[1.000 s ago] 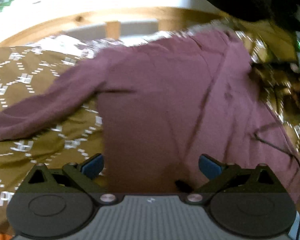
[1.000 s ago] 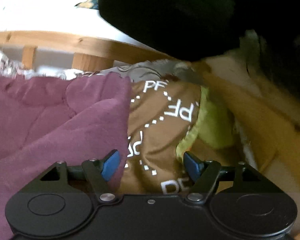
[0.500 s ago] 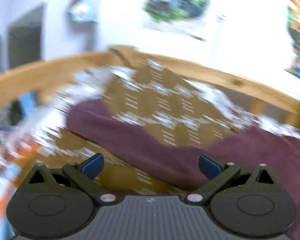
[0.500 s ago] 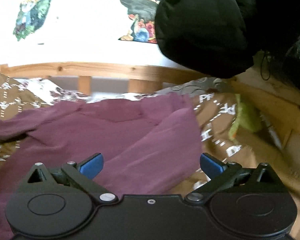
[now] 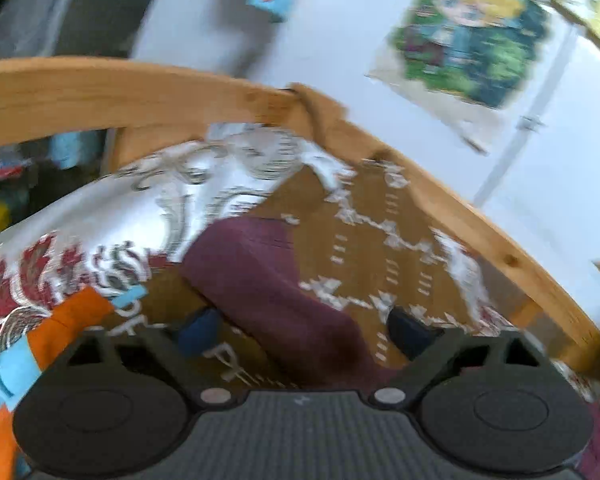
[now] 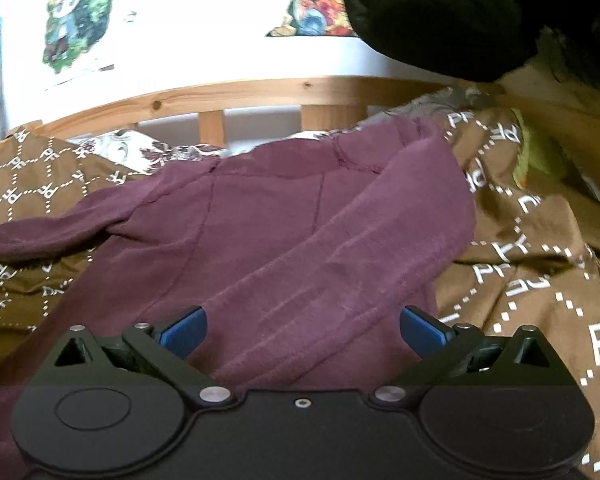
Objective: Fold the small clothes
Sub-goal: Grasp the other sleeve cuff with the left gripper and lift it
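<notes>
Folding is judged to be at an early stage, with one sleeve dealt with and the rest still to be done. A maroon long-sleeved shirt (image 6: 260, 220) is laid flat on a bed covered by a brown patterned blanket (image 6: 540, 264), with its collar toward the wooden bed rail (image 6: 228, 92) at the far edge of the bed. In the right wrist view, the shirt's right-hand sleeve (image 6: 380, 248) is seen folded diagonally across the body of the shirt, while the other sleeve (image 6: 48, 228) is stretched out toward the left edge of the bed and is not yet folded. The right tool (image 6: 303, 326) is held just above the lower part of the shirt with its jaws spread wide, and nothing is gripped by it. In the blurred left wrist view, the left tool (image 5: 304, 330) is likewise seen wide open and empty, with the cuff end of the outstretched sleeve (image 5: 260, 280) lying between and ahead of its fingers; whether the fingers touch the cloth cannot be told. An orange and blue cloth (image 5: 32, 352) is seen at the near left of that view, beside a white patterned sheet (image 5: 140, 204). As judged from this, the left sleeve remains to be gripped and folded in across the body, and the shirt is then to be folded in half lengthwise.
</notes>
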Demonstrator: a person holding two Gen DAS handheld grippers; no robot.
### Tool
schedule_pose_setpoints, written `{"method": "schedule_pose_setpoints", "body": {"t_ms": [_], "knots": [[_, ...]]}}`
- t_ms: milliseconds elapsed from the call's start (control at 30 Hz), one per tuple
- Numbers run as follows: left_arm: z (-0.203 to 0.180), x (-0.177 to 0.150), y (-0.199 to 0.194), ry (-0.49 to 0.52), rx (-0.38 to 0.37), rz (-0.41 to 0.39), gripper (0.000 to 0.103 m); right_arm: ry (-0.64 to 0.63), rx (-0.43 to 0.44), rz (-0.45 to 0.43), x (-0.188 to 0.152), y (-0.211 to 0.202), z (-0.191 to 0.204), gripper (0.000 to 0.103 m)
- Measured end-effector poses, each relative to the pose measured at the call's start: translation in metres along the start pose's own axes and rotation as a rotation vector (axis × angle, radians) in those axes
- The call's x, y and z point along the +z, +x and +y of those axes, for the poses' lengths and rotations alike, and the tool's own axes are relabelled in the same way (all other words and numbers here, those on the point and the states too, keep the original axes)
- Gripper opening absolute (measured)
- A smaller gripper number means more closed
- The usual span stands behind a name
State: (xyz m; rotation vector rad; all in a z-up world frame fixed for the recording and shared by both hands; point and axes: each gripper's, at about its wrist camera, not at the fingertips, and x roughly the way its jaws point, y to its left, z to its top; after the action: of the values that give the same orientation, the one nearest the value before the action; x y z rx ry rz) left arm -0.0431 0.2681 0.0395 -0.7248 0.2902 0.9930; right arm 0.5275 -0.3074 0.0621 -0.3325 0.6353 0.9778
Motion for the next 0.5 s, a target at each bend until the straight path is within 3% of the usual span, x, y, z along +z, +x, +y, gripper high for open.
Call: {"method": "schedule_pose_setpoints", "body": {"t_ms": [67, 133, 167, 333, 433, 500], "knots": [[0.005, 0.004, 0.007, -0.049, 0.029, 0.014, 0.031, 0.018, -0.007, 0.007, -0.002, 0.000, -0.006, 0.102], [0.003, 0.004, 0.000, -0.062, 0.031, -0.015, 0.011, 0.029, -0.014, 0.005, -0.004, -0.001, -0.009, 0.102], [0.000, 0.004, -0.010, -0.040, 0.010, -0.060, 0.006, 0.030, -0.014, 0.003, -0.004, -0.001, -0.009, 0.102], [-0.032, -0.006, -0.072, 0.172, -0.003, -0.305, 0.005, 0.019, -0.009, -0.010, -0.003, -0.002, -0.010, 0.102], [-0.036, -0.019, -0.089, 0.182, 0.051, -0.319, 0.010, 0.019, -0.003, -0.010, -0.004, -0.001, -0.009, 0.102], [-0.028, -0.028, -0.089, 0.157, 0.070, -0.273, 0.018, 0.019, -0.003, -0.010, -0.004, -0.002, -0.008, 0.102]]}}
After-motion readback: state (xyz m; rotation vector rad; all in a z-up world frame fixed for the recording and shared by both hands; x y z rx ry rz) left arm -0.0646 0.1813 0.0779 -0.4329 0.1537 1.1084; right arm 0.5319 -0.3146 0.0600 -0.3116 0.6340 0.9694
